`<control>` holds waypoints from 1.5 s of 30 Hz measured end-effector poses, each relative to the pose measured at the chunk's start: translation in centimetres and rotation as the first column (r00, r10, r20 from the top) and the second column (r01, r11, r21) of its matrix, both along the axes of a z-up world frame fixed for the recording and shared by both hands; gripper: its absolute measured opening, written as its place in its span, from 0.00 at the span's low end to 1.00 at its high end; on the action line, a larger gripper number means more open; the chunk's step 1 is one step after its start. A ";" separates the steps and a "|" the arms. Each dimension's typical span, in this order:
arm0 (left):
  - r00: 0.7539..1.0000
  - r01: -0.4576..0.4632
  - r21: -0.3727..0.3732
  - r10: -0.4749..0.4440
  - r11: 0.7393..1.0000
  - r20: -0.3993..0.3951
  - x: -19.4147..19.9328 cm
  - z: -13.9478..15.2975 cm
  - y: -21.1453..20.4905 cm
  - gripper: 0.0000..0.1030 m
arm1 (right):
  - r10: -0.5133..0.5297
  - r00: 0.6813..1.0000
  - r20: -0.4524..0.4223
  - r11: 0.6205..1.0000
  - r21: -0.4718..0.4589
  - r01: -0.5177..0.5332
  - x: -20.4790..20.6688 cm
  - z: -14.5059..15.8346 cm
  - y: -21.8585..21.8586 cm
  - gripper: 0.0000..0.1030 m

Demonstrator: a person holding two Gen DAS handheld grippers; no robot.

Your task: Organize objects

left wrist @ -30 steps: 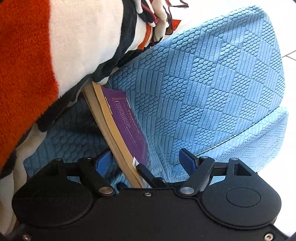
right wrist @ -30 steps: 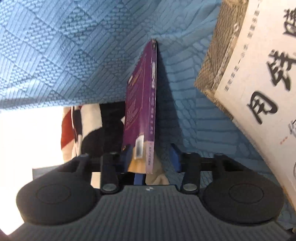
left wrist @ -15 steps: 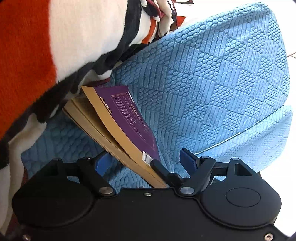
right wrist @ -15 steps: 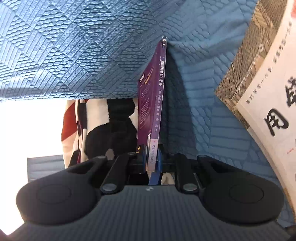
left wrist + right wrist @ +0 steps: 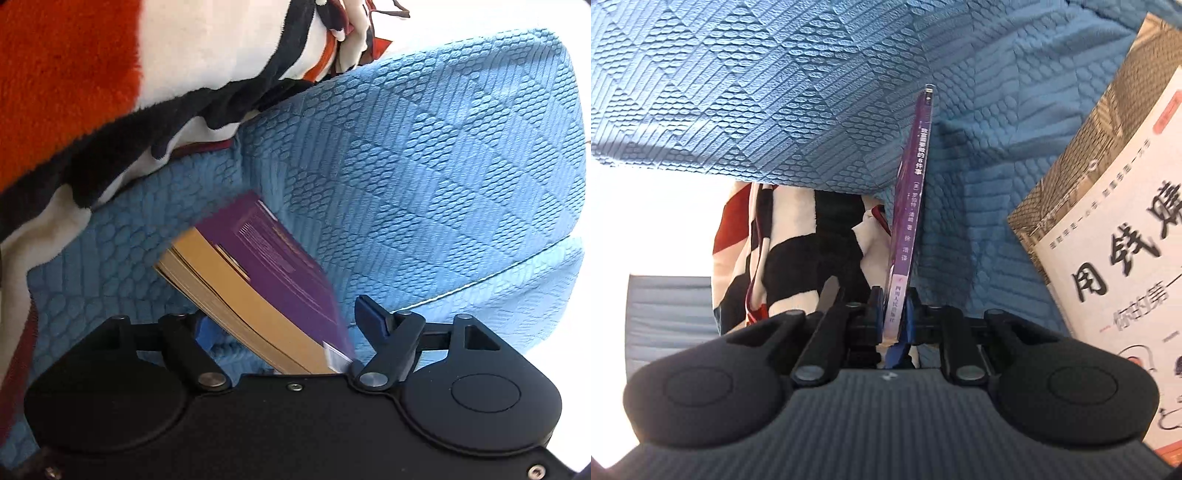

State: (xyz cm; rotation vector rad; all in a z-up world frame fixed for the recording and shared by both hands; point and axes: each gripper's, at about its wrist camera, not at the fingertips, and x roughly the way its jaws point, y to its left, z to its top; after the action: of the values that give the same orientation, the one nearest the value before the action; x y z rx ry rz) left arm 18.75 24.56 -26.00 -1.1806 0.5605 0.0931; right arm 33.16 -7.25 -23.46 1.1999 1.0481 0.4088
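Observation:
A purple paperback book (image 5: 280, 266) with yellowed pages lies tilted on the blue textured sofa cushion (image 5: 424, 166). Its lower end sits between the fingers of my left gripper (image 5: 288, 321), whose jaws are closing; the right pad (image 5: 369, 314) stands clear of the cover. In the right wrist view the same book (image 5: 908, 192) stands on edge, spine toward the camera. My right gripper (image 5: 894, 312) is shut on the lower end of that spine.
An orange, white and black fleece blanket (image 5: 110, 92) is heaped over the cushion at the upper left and shows behind the book (image 5: 798, 251). A white book with large black characters (image 5: 1108, 258) leans at the right. Bright floor lies beyond the cushion edge.
The right gripper closed onto the purple book's spine and raised it. In the left wrist view the book swung from under the blanket toward the right, showing more of its cover and pages.

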 end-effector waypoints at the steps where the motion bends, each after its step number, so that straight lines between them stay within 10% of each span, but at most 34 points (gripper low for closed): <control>1: 1.000 -0.002 0.009 0.002 1.000 -0.010 0.0 -0.1 0.0 0.66 | 0.006 1.000 0.006 1.000 -0.009 -0.006 -0.1 0.2 -0.2 0.15; 23: 0.999 0.032 0.001 -0.032 0.999 -0.038 0.1 -0.5 -2.1 0.23 | 0.035 0.997 0.074 0.993 -0.113 -0.026 -2.3 2.4 -3.9 0.16; 45: 0.987 0.130 0.238 -0.149 0.962 0.063 -2.0 11.8 -8.9 0.22 | 0.143 0.953 0.265 0.986 -0.119 -0.115 -5.7 10.9 -10.0 0.17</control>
State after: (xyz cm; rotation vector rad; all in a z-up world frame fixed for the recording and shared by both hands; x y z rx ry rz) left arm 16.79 15.65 -14.25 -0.9091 0.5448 -0.0091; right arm 27.51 -17.24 -12.56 0.9547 0.8988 0.5984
